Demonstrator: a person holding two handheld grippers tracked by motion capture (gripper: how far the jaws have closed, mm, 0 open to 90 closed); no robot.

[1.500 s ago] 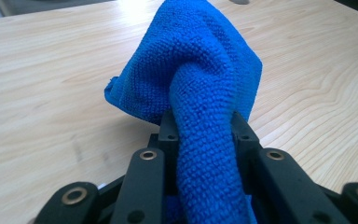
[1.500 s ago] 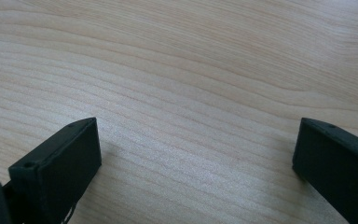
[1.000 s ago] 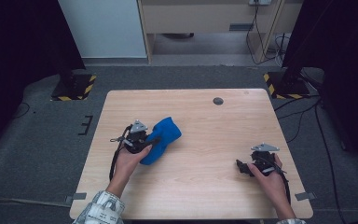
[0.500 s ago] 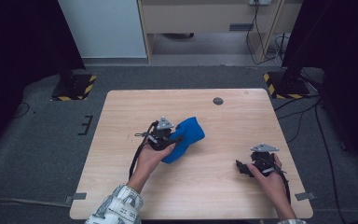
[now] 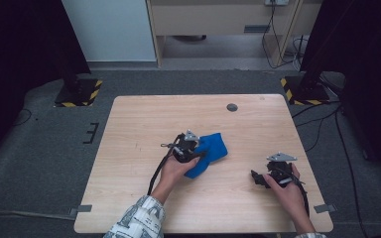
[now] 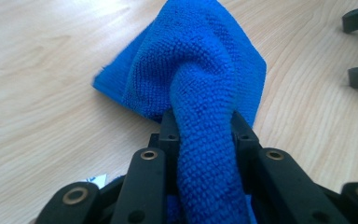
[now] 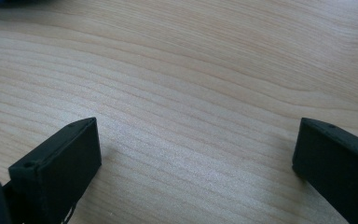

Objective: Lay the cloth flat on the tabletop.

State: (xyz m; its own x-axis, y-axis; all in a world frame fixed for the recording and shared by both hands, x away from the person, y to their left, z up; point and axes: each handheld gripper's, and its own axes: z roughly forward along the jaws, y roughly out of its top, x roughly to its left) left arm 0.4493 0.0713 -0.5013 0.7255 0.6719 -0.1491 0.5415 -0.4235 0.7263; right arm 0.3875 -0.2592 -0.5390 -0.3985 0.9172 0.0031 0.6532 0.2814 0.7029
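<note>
High view: your wooden surface (image 5: 139, 124) carries a blue cloth (image 5: 213, 148) near its middle, bunched between the clamped fingers of your left gripper (image 6: 203, 140). Your right gripper (image 7: 196, 154) rests wide open, empty (near the right edge). You're probably mid-drag; next, pick a spot and release.

Black grippers (image 5: 198, 152) (patterned sleeve (image 5: 138, 220))

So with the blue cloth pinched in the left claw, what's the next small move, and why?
Probably bring the open right claw over to take the blue cloth's free edge: the left claw pinches one bunched corner, and the rest trails on the table.
</note>
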